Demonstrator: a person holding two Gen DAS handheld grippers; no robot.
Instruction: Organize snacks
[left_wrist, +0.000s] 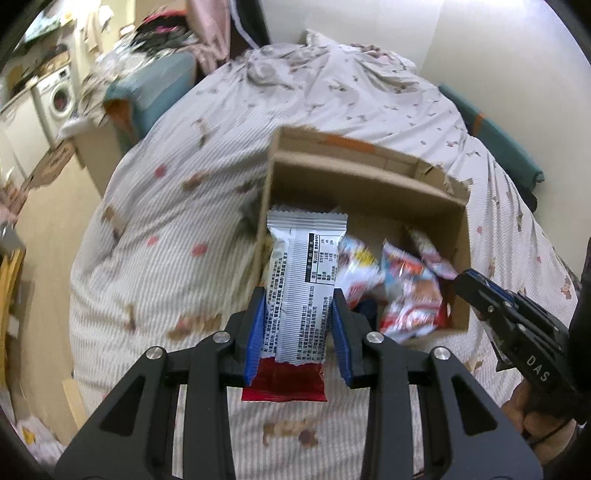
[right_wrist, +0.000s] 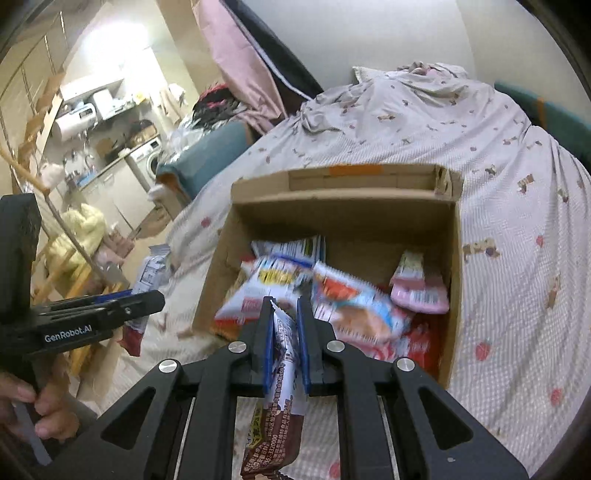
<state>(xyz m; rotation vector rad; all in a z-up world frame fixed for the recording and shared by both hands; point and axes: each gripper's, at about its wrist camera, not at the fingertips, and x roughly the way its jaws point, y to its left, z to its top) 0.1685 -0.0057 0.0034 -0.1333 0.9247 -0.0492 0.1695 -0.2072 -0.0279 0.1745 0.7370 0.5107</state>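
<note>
Taking the open brown cardboard box (left_wrist: 369, 192) on the bed (left_wrist: 155, 229) as our landmark, we start at its left wall, where our left gripper (left_wrist: 300, 314) has its blue-padded fingers (left_wrist: 256, 332) clamped on both long edges of a silver foil snack bar wrapper with a red end (left_wrist: 301, 280); the bar stands lengthwise between the fingers, its crimped silver top just over the box's left rim and its red end hanging out behind the fingers over the bedsheet. To do this step well, we judge that we should carry the bar fully inside the left wall before letting go, and lay it flat beside the loose colourful snack packets (left_wrist: 406, 291) already lying in the box's near half, rather than dropping it on the rim. Moving right across the box, the pink packet (right_wrist: 421, 291) leans against the right wall, so the open floor near the back divider looks like the better spot. At the box's near wall, our right gripper (right_wrist: 285, 332) has its fingers (right_wrist: 304, 343) shut tight on a thin brown and white snack wrapper (right_wrist: 284, 387), which dangles below them, short of the box. We would bring it over the near wall one hand at a time, so the two grippers, close together here, do not collide.
</note>
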